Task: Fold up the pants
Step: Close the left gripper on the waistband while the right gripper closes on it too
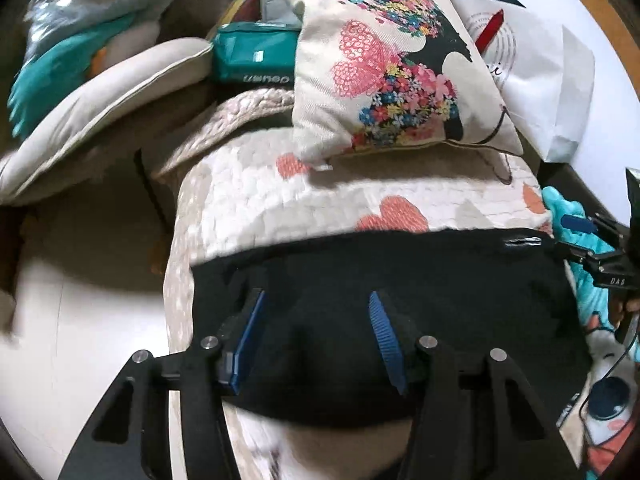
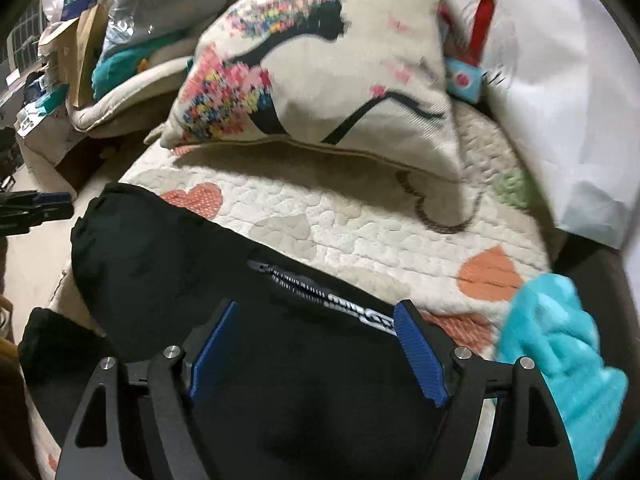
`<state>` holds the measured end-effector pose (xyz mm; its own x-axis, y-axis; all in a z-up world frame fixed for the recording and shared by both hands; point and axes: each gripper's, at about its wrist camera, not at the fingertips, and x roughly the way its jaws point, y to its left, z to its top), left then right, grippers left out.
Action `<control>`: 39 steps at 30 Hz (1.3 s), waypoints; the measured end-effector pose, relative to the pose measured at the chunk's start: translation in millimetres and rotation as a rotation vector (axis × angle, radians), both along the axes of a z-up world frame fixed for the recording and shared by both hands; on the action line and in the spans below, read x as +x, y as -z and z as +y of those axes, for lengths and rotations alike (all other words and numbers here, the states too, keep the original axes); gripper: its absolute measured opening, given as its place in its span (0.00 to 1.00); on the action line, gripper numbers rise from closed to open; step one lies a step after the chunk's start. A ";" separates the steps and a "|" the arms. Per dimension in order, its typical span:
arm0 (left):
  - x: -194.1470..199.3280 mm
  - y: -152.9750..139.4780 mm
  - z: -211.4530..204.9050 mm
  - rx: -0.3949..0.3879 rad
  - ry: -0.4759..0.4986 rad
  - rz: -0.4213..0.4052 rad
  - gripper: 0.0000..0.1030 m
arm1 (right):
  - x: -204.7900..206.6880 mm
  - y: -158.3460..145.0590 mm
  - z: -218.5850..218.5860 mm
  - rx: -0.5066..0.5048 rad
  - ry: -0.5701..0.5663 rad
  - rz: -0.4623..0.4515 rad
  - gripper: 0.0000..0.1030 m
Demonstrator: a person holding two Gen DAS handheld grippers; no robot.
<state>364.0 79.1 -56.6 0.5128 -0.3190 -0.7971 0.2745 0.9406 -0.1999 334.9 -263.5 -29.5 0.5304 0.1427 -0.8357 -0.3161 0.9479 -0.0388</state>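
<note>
Beneath both open claws, black pants run off frame, folds indistinct.

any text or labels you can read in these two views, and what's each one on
"DAS": white letters on the right tool, at the right edge of the left wrist view.
White lettering on the teal package: upside down, not surely readable.
Ring of print on the white bag: too small to read.
White print by the zipper on the black pants: too blurred to read.
</note>
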 end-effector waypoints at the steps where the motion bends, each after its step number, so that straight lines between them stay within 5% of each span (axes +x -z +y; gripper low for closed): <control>1: 6.3 0.8 -0.7 -0.001 0.012 -0.003 0.51 | 8.0 3.5 0.7 0.009 -0.013 0.013 0.81; 10: 52.9 24.1 -11.2 -0.065 0.114 0.044 0.55 | 56.8 30.6 8.9 0.059 -0.127 0.117 0.81; 13: 60.7 42.8 -22.1 -0.008 0.166 0.073 0.56 | 63.5 48.9 11.5 0.066 -0.165 0.167 0.81; 15: 62.6 51.7 -30.6 0.035 0.211 0.061 0.64 | 65.1 60.6 13.6 0.050 -0.182 0.188 0.81; 17: 57.9 57.8 -42.5 0.068 0.284 0.029 0.87 | 65.9 69.5 17.2 0.019 -0.204 0.196 0.81; 20: 41.0 69.8 -72.7 0.251 0.388 -0.068 0.95 | 69.1 76.6 20.8 -0.008 -0.232 0.193 0.81; 21: 40.2 69.0 -74.2 0.248 0.394 -0.073 0.94 | 70.2 77.2 21.0 -0.007 -0.235 0.193 0.81; 24: 52.0 64.9 -63.5 0.186 0.357 -0.013 0.73 | 69.8 75.7 21.5 0.003 -0.240 0.200 0.75; 26: 58.2 58.5 -49.3 0.143 0.341 0.009 0.33 | 68.5 71.2 20.6 0.020 -0.241 0.210 0.66; 28: 60.8 54.3 -36.9 0.076 0.337 0.046 0.11 | 67.9 67.3 15.8 0.031 -0.230 0.213 0.52; 35: 43.3 45.0 -46.1 0.115 0.288 -0.017 0.07 | 58.7 49.0 2.5 0.052 -0.157 0.184 0.24; 36: 40.0 39.3 -48.2 0.110 0.271 -0.034 0.07 | 57.0 44.5 2.6 0.063 -0.154 0.185 0.08; 39: 20.9 17.5 -38.9 0.069 0.215 -0.080 0.07 | 45.8 34.4 9.6 0.064 -0.141 0.169 0.06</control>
